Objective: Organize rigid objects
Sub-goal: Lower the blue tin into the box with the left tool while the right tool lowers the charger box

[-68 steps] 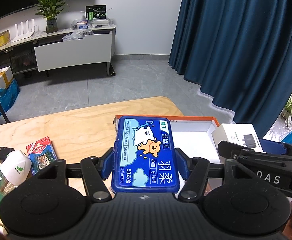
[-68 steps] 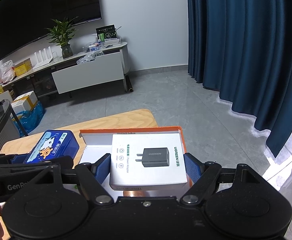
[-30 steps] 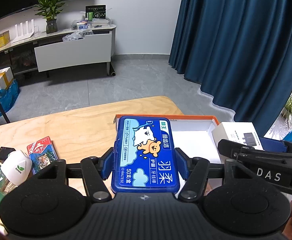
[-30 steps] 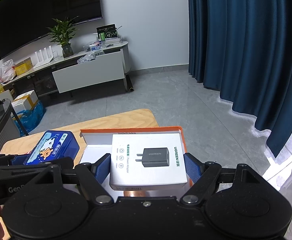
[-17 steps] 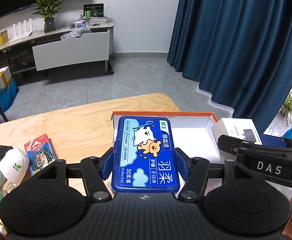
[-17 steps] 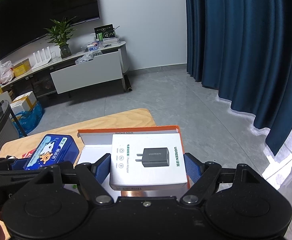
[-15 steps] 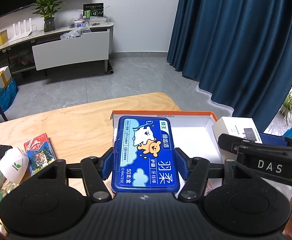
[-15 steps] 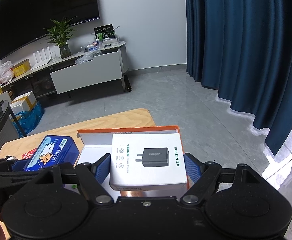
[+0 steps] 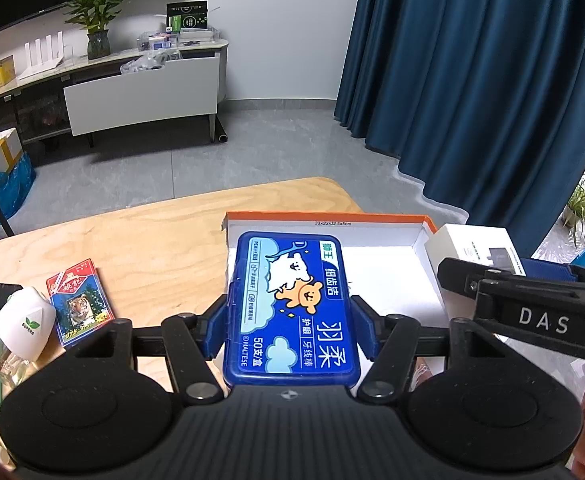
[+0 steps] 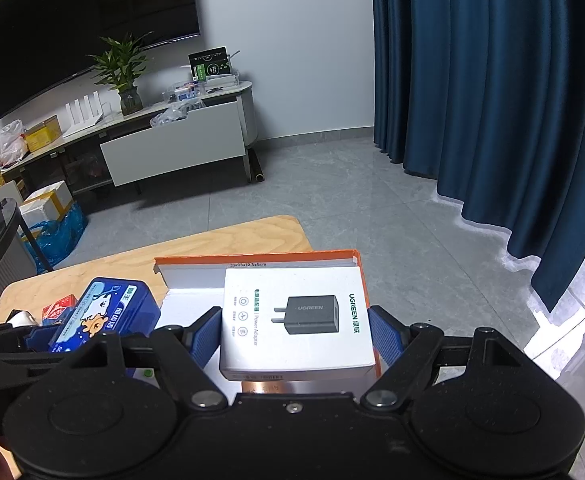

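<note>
A blue floss-pick box point(image 9: 292, 304) with a cartoon label sits lengthwise between the blue pads of my left gripper point(image 9: 292, 330), which is shut on it. It hangs over the left part of an open white box with an orange rim point(image 9: 324, 216) on the wooden table point(image 9: 152, 240). My right gripper point(image 10: 296, 336) is shut on a white charger box point(image 10: 296, 320) printed with a black plug, above the right side of the same orange-rimmed box point(image 10: 252, 259). The charger box point(image 9: 472, 240) and the blue box point(image 10: 100, 316) each show in the other wrist view.
Left of the open box lie a red tiger-print card pack point(image 9: 78, 296), a white-capped bottle point(image 9: 20, 328) and a small black adapter point(image 9: 0, 294). The table's far edge is just past the open box. Blue curtains point(image 10: 492, 120) hang at the right, a TV cabinet point(image 10: 172, 144) behind.
Both grippers keep the same hold on their boxes. The views have shifted only slightly, with the open box sitting a touch higher in the left wrist view.
</note>
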`<state>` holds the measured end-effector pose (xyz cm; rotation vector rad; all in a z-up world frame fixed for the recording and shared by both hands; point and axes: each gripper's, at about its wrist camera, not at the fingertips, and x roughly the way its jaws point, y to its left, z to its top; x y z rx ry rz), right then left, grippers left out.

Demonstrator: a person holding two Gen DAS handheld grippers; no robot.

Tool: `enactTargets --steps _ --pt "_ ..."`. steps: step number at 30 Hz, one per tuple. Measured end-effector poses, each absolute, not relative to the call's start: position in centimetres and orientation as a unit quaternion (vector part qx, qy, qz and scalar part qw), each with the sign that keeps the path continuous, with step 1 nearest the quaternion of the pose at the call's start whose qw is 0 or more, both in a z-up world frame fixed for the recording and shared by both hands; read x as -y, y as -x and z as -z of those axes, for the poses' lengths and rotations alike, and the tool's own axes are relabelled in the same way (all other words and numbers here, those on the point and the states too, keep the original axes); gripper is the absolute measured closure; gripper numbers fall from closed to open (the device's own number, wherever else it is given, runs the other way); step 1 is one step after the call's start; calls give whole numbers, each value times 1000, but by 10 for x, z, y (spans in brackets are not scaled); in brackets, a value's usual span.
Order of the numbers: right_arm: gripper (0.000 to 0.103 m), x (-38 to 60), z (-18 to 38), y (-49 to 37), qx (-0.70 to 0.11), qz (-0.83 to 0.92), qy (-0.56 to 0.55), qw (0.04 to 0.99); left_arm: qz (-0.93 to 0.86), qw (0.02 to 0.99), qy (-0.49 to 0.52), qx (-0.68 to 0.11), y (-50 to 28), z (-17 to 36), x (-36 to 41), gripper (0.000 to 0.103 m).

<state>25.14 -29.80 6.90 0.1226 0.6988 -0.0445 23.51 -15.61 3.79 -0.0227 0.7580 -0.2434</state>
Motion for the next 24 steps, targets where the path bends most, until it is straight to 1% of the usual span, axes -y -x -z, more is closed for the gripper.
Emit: enactTargets --steps 24 --pt "11 291 -55 -268 -358 18 -57 932 124 915 10 -383 -243 -26 159 40"
